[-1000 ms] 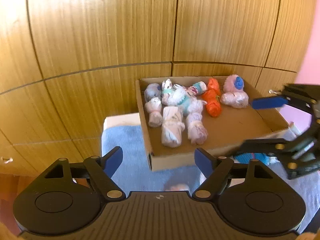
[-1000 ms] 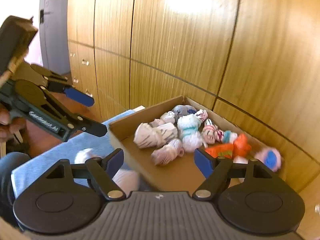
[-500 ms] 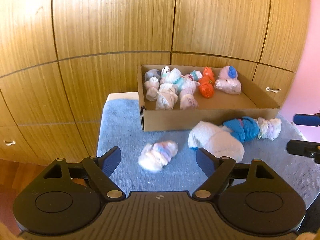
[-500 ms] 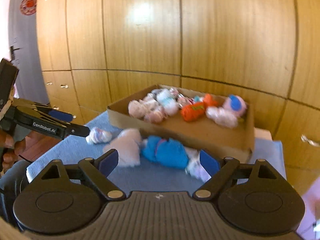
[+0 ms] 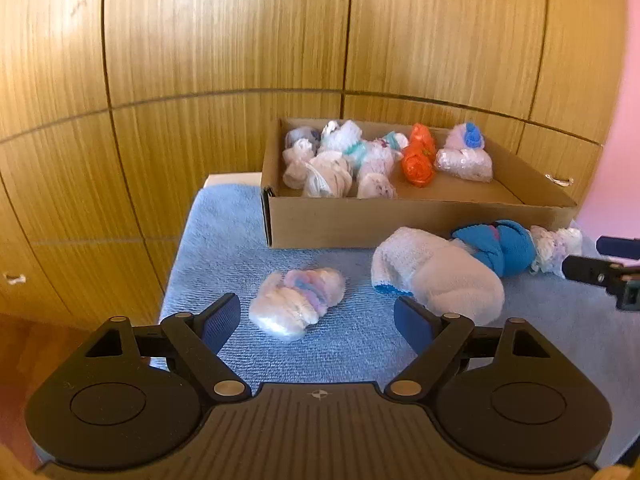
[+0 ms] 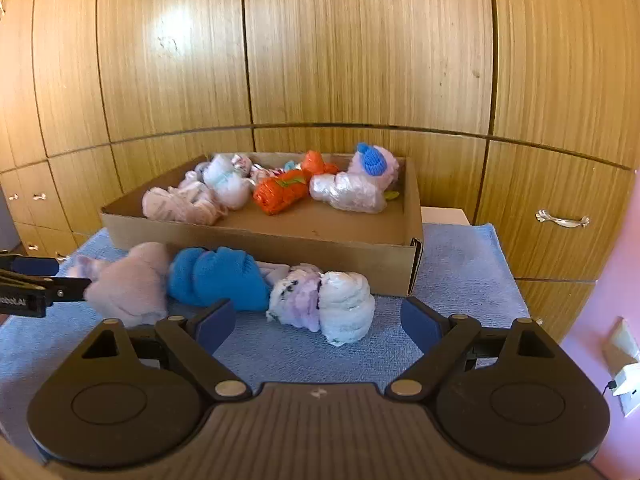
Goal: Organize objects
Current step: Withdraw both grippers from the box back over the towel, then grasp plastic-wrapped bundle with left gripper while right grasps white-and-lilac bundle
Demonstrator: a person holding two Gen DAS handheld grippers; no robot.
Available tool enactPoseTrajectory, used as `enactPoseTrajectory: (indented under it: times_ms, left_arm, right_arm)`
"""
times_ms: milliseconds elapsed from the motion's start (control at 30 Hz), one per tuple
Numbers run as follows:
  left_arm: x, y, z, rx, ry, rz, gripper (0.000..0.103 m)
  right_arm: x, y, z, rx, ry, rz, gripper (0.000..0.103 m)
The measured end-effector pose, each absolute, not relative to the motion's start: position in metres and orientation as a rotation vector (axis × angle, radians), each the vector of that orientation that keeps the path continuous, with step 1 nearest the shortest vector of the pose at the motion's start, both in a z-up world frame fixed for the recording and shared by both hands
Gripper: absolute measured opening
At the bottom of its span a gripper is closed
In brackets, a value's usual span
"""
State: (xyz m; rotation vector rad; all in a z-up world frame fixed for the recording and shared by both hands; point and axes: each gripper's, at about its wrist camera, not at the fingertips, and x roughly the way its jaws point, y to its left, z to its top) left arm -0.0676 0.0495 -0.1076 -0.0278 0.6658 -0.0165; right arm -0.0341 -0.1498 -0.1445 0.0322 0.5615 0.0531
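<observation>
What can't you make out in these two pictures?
- Left wrist view: the lower parts of the sock rolls nearest the front of the cardboard box are hidden by its front wall.
- Right wrist view: the pale sock bundle is blurred.
- Right wrist view: the left tongs are cut off by the left edge.

matt cardboard box [image 5: 400, 220], looped terry towel [image 5: 224, 248]
</observation>
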Motion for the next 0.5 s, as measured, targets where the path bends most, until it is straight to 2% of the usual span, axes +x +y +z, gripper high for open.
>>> enactPoseTrajectory:
  times_ms: [500]
  left_arm:
    - [-0.045, 0.051, -0.12, -0.047, 0.711, 0.028, 0.088]
  right_arm:
    - [-0.022, -0.149, -0.153, 0.04, 0.587, 0.022, 0.087]
